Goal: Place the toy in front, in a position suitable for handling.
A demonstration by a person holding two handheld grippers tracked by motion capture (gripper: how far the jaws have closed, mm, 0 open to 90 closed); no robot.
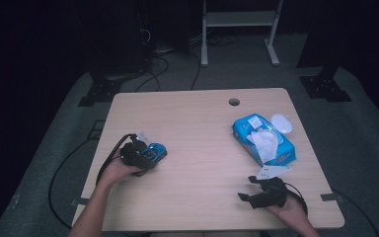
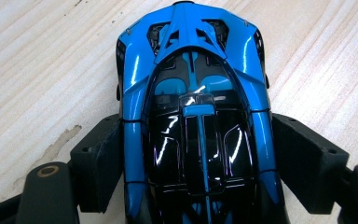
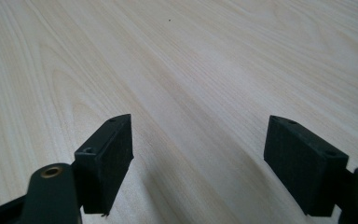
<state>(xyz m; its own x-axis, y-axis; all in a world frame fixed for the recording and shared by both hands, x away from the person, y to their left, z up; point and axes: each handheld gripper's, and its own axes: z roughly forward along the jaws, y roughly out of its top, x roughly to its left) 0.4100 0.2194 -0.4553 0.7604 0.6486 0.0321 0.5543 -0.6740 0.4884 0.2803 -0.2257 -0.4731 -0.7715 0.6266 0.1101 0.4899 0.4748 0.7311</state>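
Blue wipes pack [image 1: 263, 139] with 1 wipe [image 1: 265, 143] protruding.

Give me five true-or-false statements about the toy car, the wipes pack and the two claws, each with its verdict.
1. The blue toy car sits between the jaws of the left claw. True.
2. The right claw holds a wipe. False: its jaws stand open over bare table, nothing between them.
3. The blue wipes pack lies on the right half of the table. True.
4. The toy car rests on top of the wipes pack. False: the car is on the wood at the left, far from the pack.
5. A white sheet sticks out of the pack's top. True.
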